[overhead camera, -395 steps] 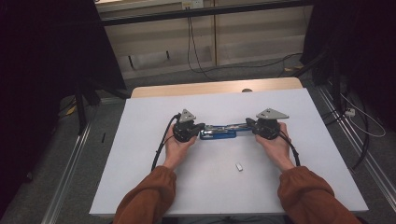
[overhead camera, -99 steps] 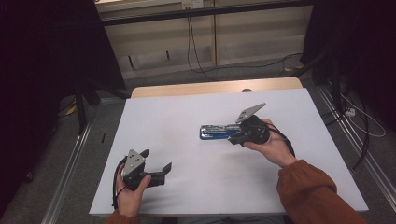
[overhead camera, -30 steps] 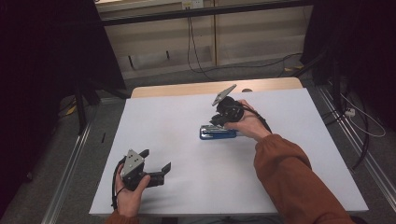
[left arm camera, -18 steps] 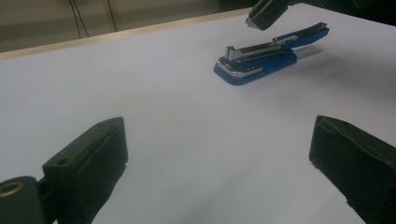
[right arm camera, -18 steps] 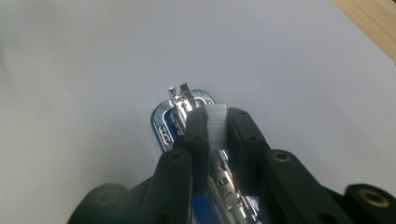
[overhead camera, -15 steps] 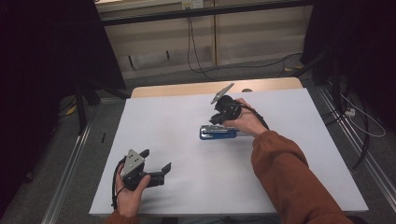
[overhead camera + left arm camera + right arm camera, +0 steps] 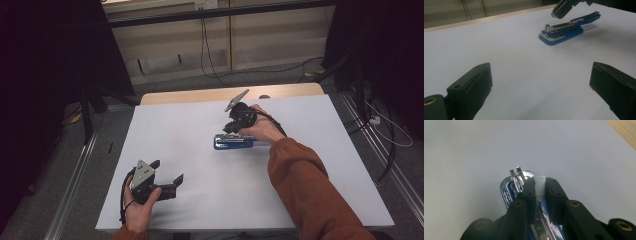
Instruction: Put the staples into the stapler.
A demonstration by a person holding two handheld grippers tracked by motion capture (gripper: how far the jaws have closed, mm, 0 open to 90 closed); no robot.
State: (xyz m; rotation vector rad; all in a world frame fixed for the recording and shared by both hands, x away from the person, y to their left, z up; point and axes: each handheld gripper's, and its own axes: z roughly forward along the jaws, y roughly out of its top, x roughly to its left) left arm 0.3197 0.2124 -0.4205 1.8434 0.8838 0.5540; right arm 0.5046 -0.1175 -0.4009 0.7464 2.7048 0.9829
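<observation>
- While the blue stapler (image 7: 234,142) lies mid-bench (image 7: 200,125), the right hand-held gripper (image 7: 231,126) above it pinches a strip of staples (image 7: 539,185).
- The left hand-held gripper (image 7: 167,176) rests released, well apart.

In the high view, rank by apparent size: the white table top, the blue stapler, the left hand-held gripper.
1. White table top, by far the largest.
2. and 3. Black left hand-held gripper and blue-and-chrome stapler look alike in size; the gripper sits nearer the camera, so no ranking.

Stapler (image 7: 233,142): glossy blue plastic, chrome metal; table (image 7: 200,120): matt white.
</observation>
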